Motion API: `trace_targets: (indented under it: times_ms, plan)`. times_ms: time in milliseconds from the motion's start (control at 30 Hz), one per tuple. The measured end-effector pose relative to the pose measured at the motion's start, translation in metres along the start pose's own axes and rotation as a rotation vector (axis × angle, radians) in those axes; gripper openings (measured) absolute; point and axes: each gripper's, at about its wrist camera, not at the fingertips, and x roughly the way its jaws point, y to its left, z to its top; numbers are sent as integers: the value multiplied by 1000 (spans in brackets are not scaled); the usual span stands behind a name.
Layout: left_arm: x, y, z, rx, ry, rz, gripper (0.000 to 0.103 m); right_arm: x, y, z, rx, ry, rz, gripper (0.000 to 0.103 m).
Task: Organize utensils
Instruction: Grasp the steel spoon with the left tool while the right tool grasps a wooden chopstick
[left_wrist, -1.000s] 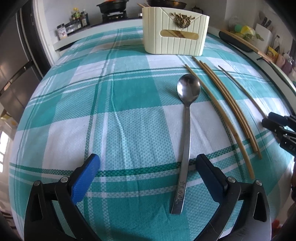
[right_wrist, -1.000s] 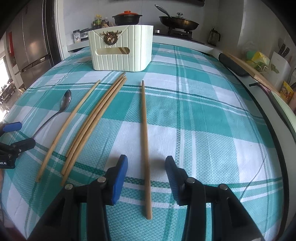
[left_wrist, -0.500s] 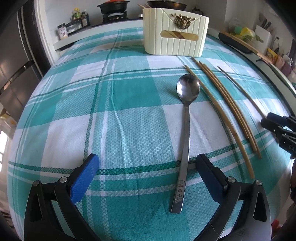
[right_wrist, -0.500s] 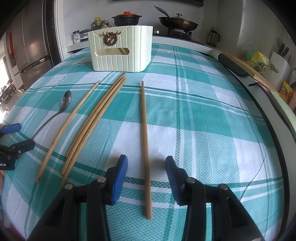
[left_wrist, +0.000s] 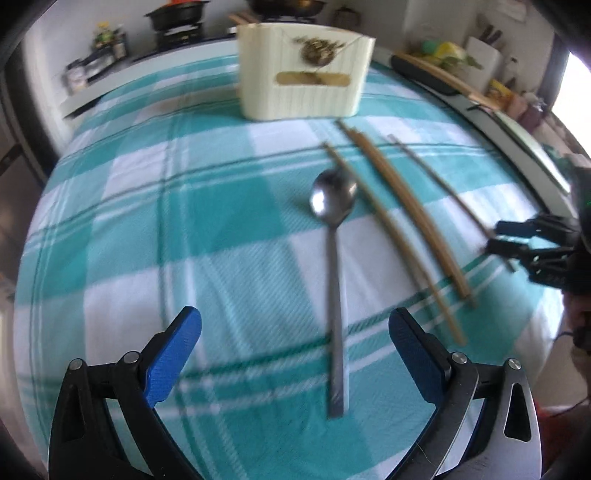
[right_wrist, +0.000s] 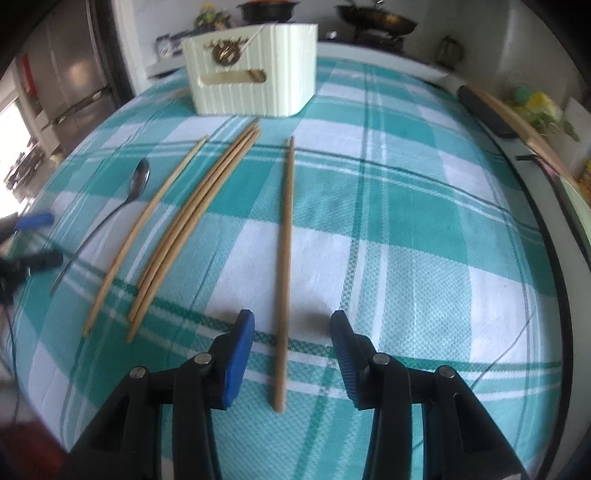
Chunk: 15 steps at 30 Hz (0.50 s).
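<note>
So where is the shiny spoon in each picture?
Left wrist view: the spoon lies in the middle, its bowl far, its handle running down between the open left tongs.
Right wrist view: the spoon is at the left edge, left of all the chopsticks.
Shared landmark: the cream ribbed utensil holder at the far end of the teal checked tablecloth.

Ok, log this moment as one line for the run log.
left gripper open over spoon | right gripper open over single chopstick | holder beyond
</note>
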Motion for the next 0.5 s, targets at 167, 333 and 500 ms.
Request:
trace_targets:
  times_ms: [167,333,500]
  plan:
    - [35,-23,33,120,32,52,95,18,-3,33,-64,54,20,44]
    - [62,-26,51,74,59,41,89,42,-4,77,-98,59,29,43]
    - [69,-32,67,75,19,38,48,64,0,119,-86,31,34,7]
